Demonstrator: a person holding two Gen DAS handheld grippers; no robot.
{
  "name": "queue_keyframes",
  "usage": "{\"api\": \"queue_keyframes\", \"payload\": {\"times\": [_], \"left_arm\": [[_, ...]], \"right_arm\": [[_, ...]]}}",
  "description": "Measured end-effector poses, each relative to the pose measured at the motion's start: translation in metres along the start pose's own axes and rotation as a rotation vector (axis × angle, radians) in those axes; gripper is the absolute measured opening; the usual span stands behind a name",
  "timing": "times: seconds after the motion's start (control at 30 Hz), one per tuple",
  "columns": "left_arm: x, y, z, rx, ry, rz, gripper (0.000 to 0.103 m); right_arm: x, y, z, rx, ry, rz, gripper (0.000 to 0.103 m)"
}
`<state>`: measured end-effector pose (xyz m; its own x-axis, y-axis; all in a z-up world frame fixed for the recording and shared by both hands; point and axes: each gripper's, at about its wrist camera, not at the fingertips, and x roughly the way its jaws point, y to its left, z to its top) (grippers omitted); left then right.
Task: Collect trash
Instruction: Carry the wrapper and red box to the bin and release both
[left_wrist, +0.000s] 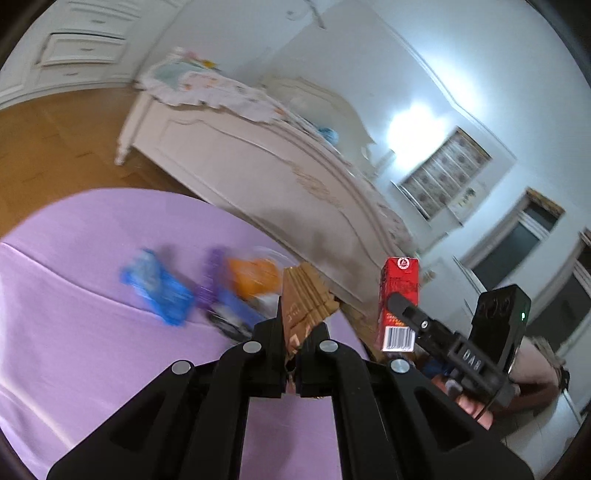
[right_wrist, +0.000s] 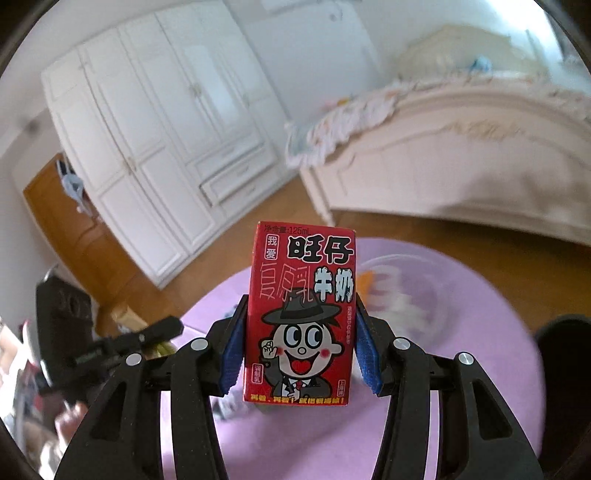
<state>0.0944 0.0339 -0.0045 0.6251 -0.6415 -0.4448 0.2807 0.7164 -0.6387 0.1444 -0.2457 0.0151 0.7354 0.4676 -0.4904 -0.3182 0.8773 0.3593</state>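
Note:
My right gripper (right_wrist: 301, 343) is shut on a small red milk carton (right_wrist: 301, 314) and holds it upright above the purple round table (right_wrist: 480, 350). The carton (left_wrist: 399, 302) also shows in the left wrist view, to the right of my left gripper. My left gripper (left_wrist: 295, 325) is shut on a flattened brown cardboard piece (left_wrist: 304, 295), held above the table (left_wrist: 92, 332). On the table beyond lie a blue wrapper (left_wrist: 159, 288), a purple wrapper (left_wrist: 214, 280) and an orange item (left_wrist: 253, 277), all blurred.
A cream bed (left_wrist: 258, 155) with a patterned blanket stands past the table on the wooden floor (left_wrist: 55, 147). A white wardrobe (right_wrist: 166, 129) lines the far wall. A clear plastic container (right_wrist: 399, 291) sits blurred on the table behind the carton.

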Motion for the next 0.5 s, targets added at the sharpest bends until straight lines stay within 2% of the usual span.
{"api": "queue_keyframes", "payload": {"times": [0.1,0.23,0.5], "left_arm": [[0.023,-0.035,-0.014,0.047,0.036,-0.039,0.004],[0.074,-0.083,-0.038,0.104,0.119,-0.09,0.004],[0.163,-0.134,-0.064,0.13,0.238,-0.144,0.004]], "right_arm": [[-0.043,-0.021,-0.017,-0.018,-0.068,-0.045,0.051],[-0.094,-0.062,-0.038,-0.004,-0.129,-0.135,0.051],[-0.137,-0.17,-0.068,0.112,-0.167,-0.296,0.051]]}}
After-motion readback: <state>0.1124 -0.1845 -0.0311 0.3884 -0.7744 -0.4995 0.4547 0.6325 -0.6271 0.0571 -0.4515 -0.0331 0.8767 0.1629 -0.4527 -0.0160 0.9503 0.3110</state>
